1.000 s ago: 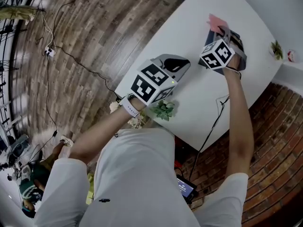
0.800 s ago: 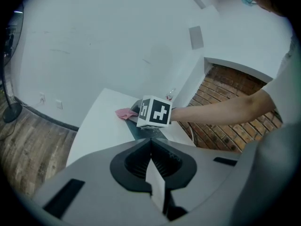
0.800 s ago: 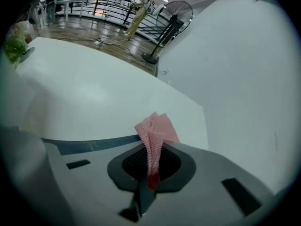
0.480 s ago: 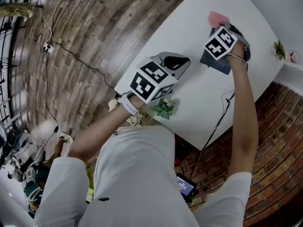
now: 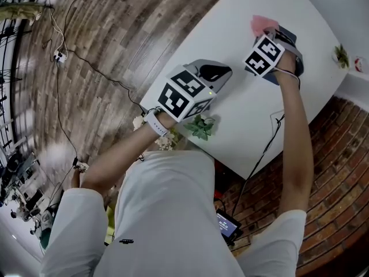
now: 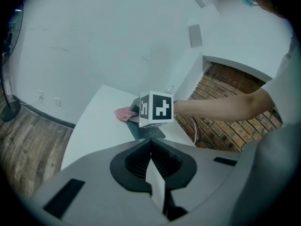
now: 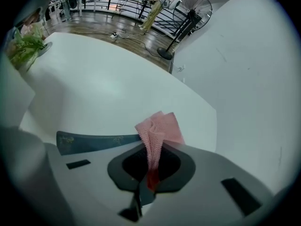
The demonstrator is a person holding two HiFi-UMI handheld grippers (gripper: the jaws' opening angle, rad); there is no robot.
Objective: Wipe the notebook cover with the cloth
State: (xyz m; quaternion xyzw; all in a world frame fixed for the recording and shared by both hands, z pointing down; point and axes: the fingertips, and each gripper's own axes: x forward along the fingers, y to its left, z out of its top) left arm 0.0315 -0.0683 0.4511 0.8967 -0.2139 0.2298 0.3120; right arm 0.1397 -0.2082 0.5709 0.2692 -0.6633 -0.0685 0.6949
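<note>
1. Head view, edges: noted white desk (image 5: pixel 242 108), its left edge running diagonally beside the wooden floor (image 5: pixel 104 45), its near edge by the person's torso. Broad bare surface across the middle.
2. Noted notebook (image 5: pixel 291 40), dark-covered, lying flat toward the desk's far right part and mostly hidden under the right gripper (image 5: pixel 270 34).
3. Right gripper view: found jaws clamped on the pink cloth (image 7: pixel 157 133), bunched and standing out past the jaws at the notebook's end. Contact between cloth and cover not clear. Open desk beyond, up to the curved far edge, then a white wall (image 7: pixel 244 79).
4. Left gripper view: found left gripper (image 6: pixel 151 147) with jaws together and nothing between them. Positioned over the desk's near left part, well apart from the notebook and pointing toward it.
5. Obstructions:
   - potted plant (image 5: pixel 199 128) at the near edge, just beside the left gripper
   - cable (image 5: pixel 264 149) hanging over the near edge below the right arm
   - small plant (image 5: pixel 341 55) at the far right corner
   - standing fan (image 7: pixel 190 13) on the floor, off the desk
</note>
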